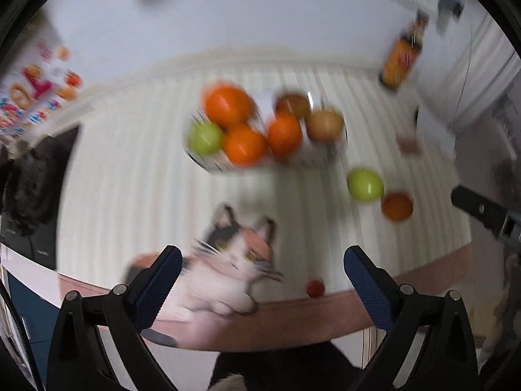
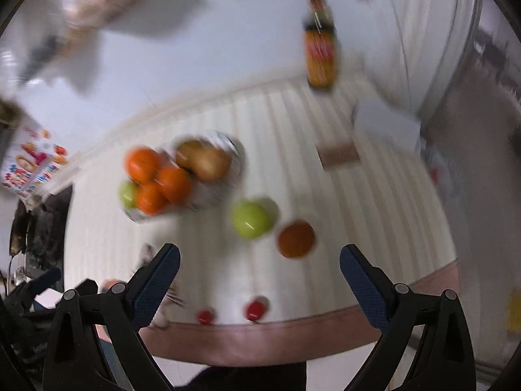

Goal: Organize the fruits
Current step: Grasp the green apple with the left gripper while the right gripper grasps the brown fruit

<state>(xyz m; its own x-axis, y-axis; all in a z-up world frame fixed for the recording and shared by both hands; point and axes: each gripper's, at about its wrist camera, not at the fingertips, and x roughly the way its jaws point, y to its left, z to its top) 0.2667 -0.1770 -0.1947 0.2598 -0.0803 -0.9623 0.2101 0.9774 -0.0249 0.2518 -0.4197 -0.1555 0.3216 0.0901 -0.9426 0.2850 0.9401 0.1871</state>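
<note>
Left wrist view was blurred, yet the left gripper [image 1: 263, 262] hung with jaws wide and empty above the striped surface [image 1: 130, 195]. At twelve o'clock sat the wire basket [image 1: 208, 163], heaped with smooth round oranges, a green apple and brown fruit. A loose green apple [image 1: 365, 184] and loose orange [image 1: 397, 207] lay touching at two o'clock, probably awaiting collection. The right gripper [image 2: 260, 260], jaws equally wide, faced them.
</note>
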